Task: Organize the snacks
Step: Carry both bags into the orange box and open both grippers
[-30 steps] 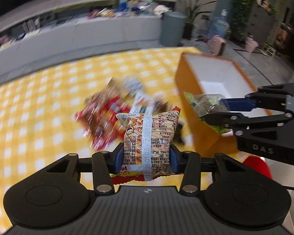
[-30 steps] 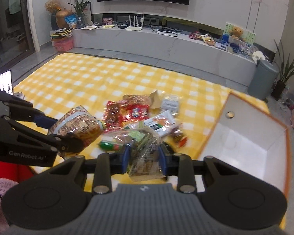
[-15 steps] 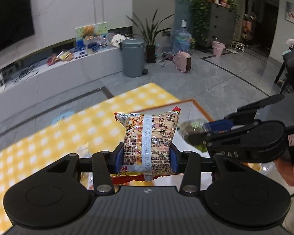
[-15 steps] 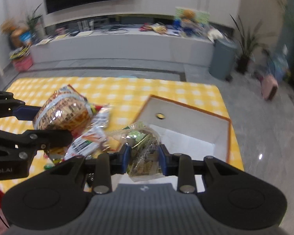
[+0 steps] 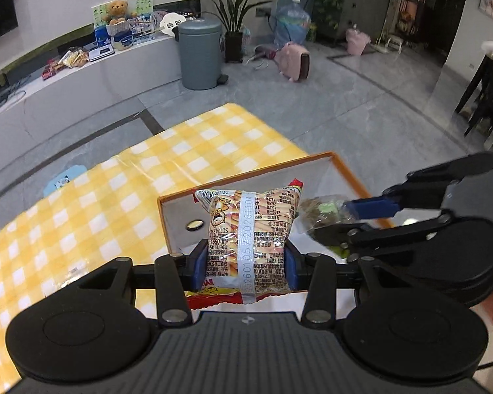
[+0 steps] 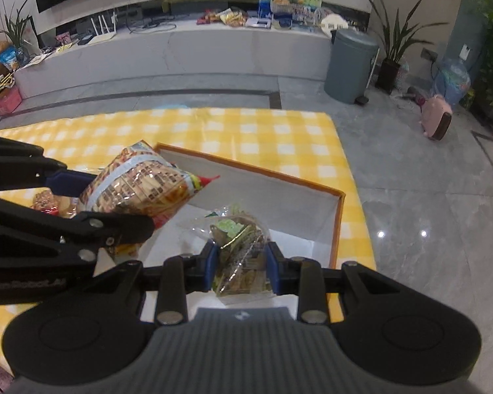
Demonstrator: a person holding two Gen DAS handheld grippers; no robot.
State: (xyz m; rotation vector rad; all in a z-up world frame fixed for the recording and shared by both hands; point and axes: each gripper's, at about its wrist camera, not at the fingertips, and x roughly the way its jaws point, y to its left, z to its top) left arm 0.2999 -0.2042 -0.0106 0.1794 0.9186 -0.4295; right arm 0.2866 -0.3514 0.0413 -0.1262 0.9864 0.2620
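Gripping a snack bag (image 5: 246, 243) in your left gripper (image 5: 245, 264), your right gripper (image 6: 241, 267) pinched a clear packet (image 6: 240, 256), both over the box (image 6: 337, 226) ahead.

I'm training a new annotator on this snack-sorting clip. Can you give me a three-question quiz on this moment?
1. True or false: the left gripper is shut on an orange snack bag.
2. What does the right gripper hold? A) clear snack packet B) bottle C) nothing
3. What lies below both bags?

Key: 1 true. 2 A, the clear snack packet. 3 The orange-rimmed box.
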